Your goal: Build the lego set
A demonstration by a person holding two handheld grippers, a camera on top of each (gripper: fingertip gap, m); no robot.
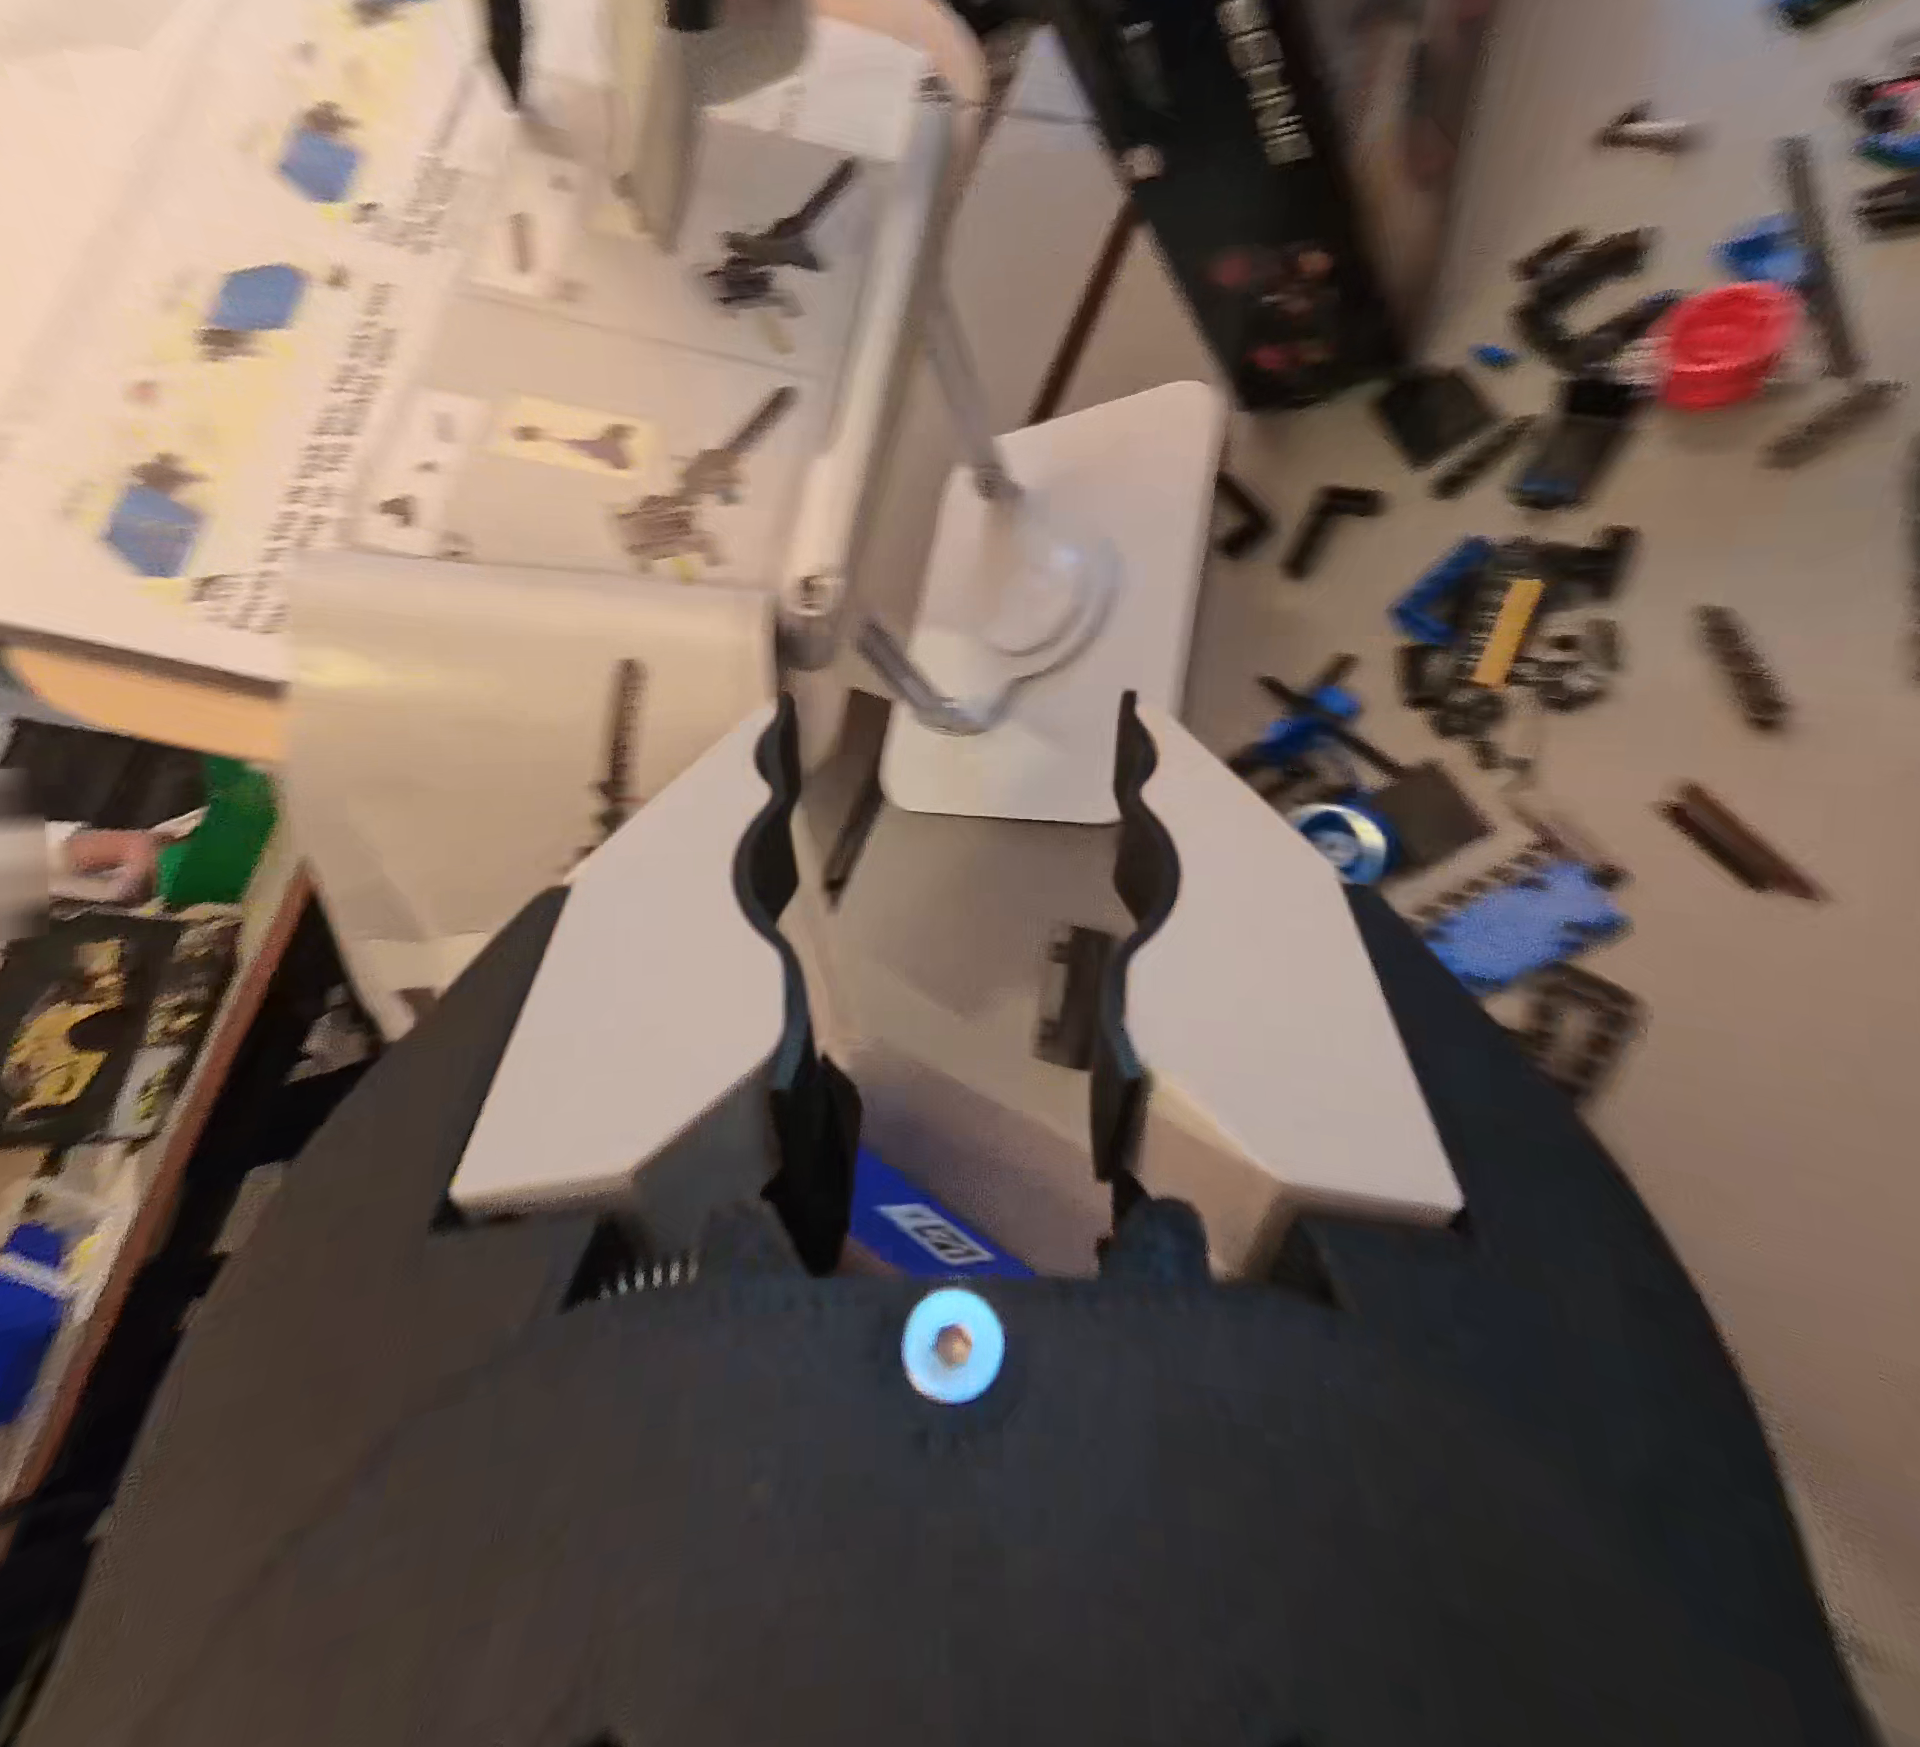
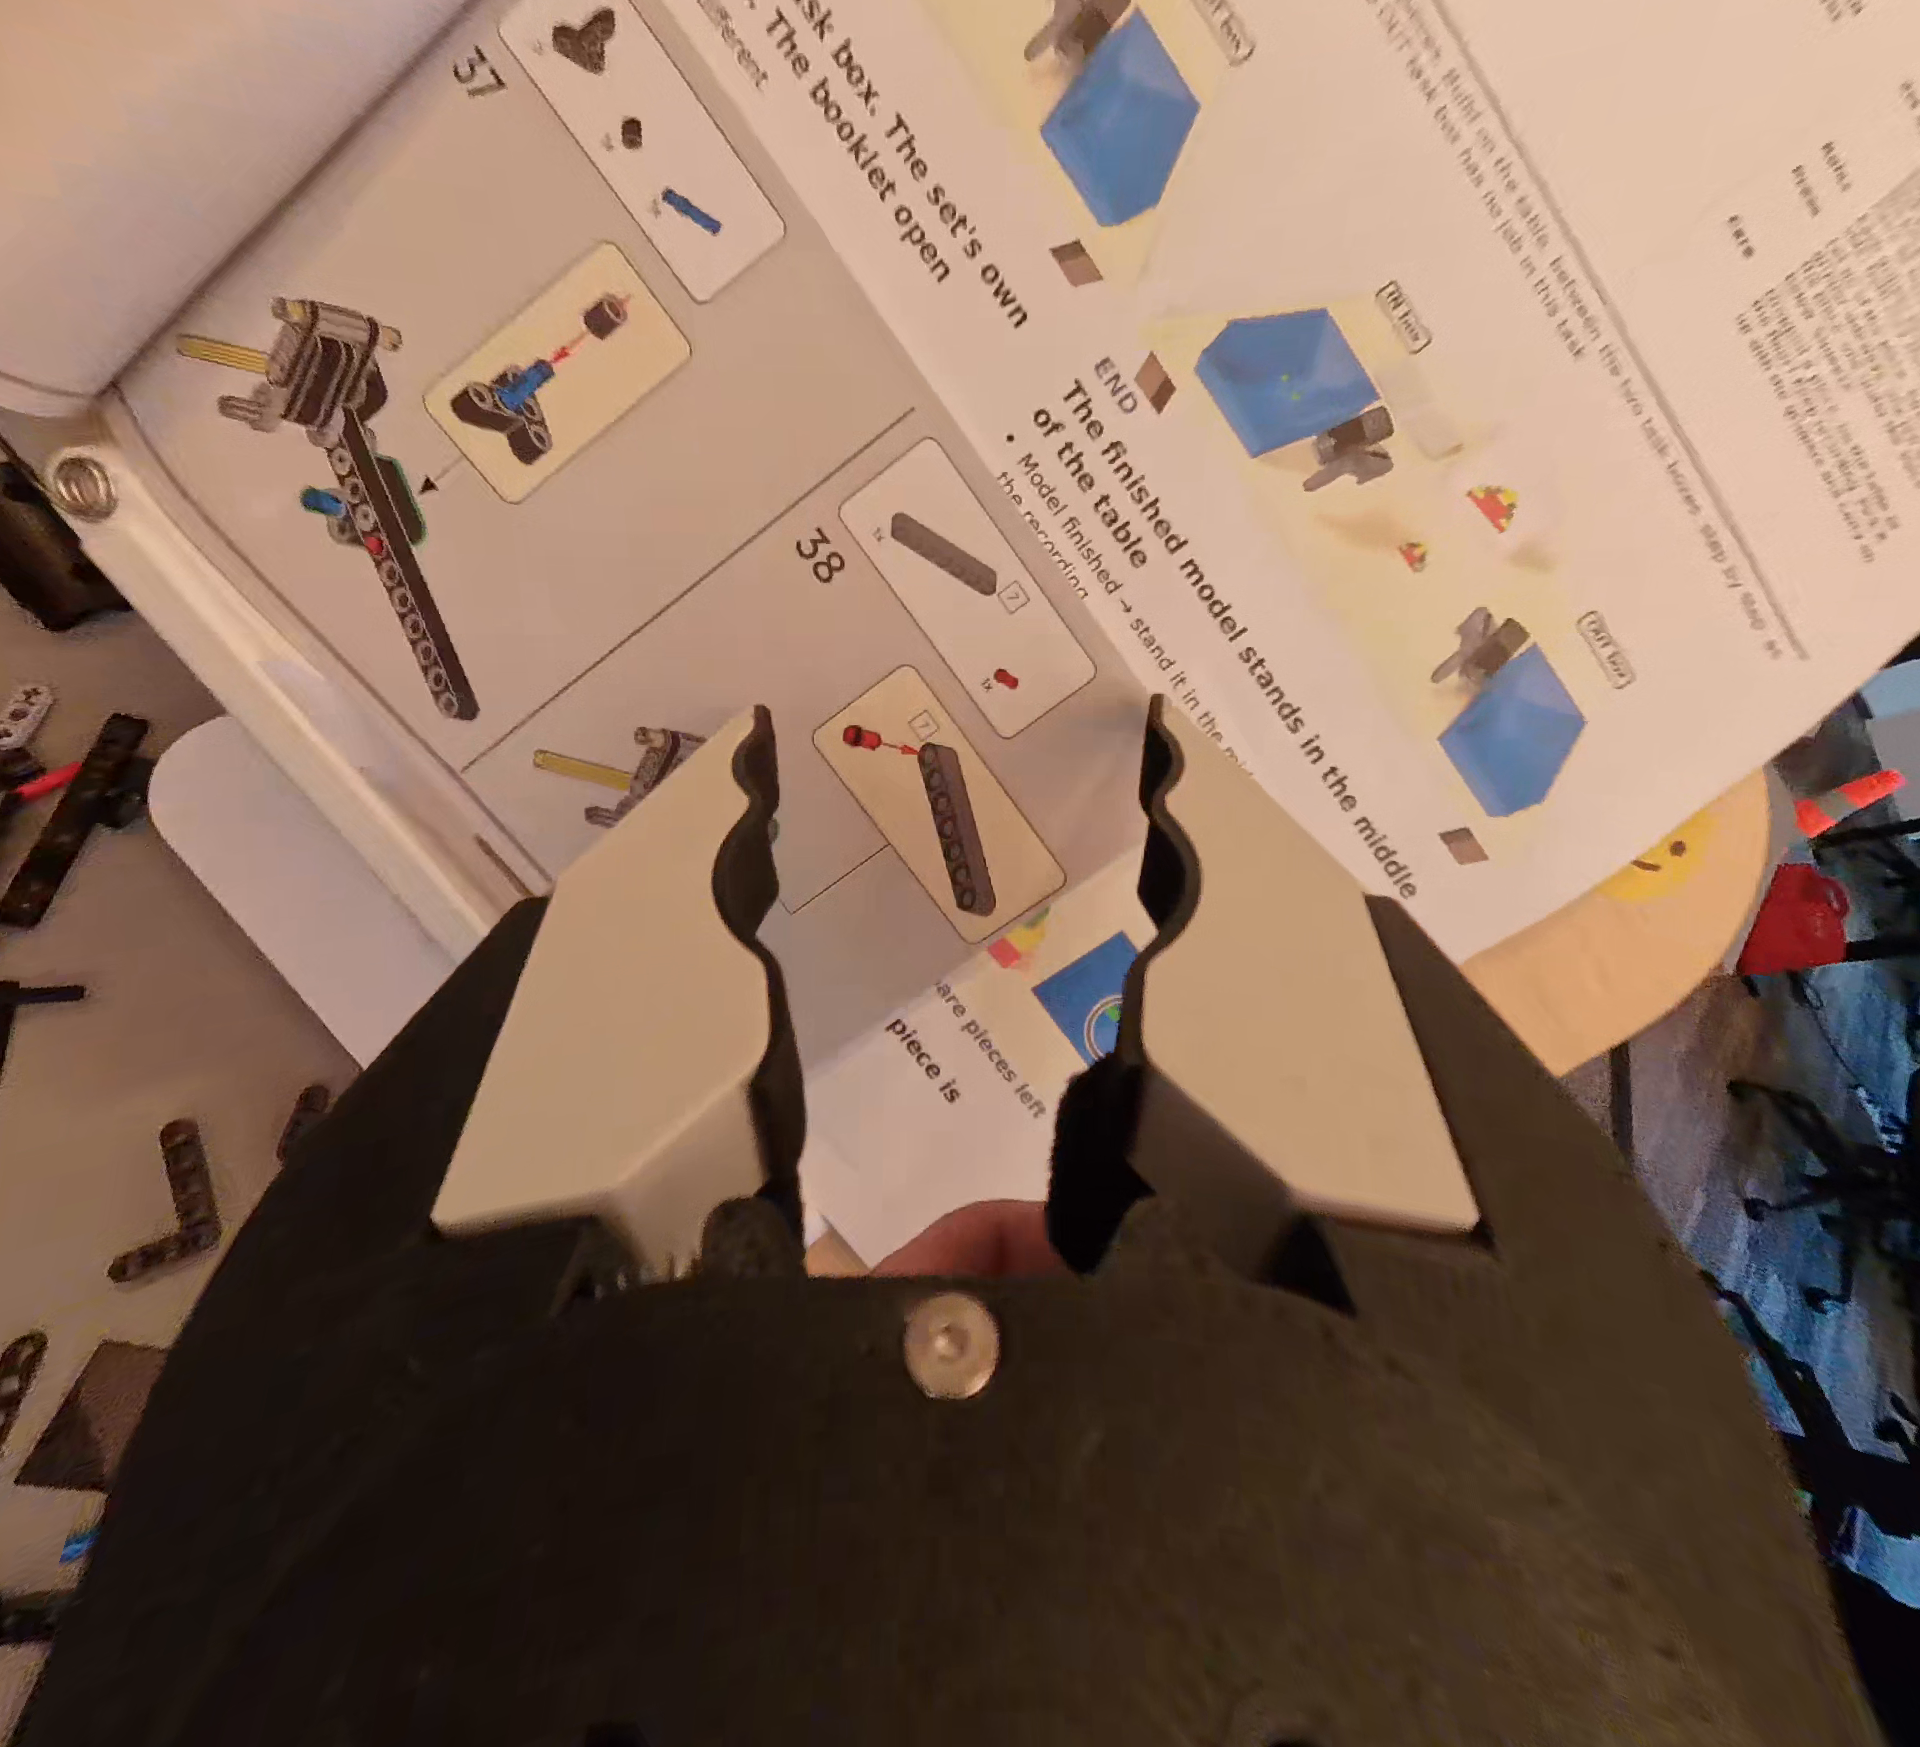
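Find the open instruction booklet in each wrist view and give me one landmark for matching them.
Left wrist view: instruction booklet stands upper left, beyond the open left hand-held gripper.
Right wrist view: it lies centre left, just ahead of the open right hand-held gripper.
Shared landmark: the white printed sheet with blue box drawings overlapping the booklet.

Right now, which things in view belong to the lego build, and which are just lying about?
For the build:
- instruction booklet
- loose black and blue pieces
- red round piece
- black set box

Lying about:
- printed sheet
- white stand
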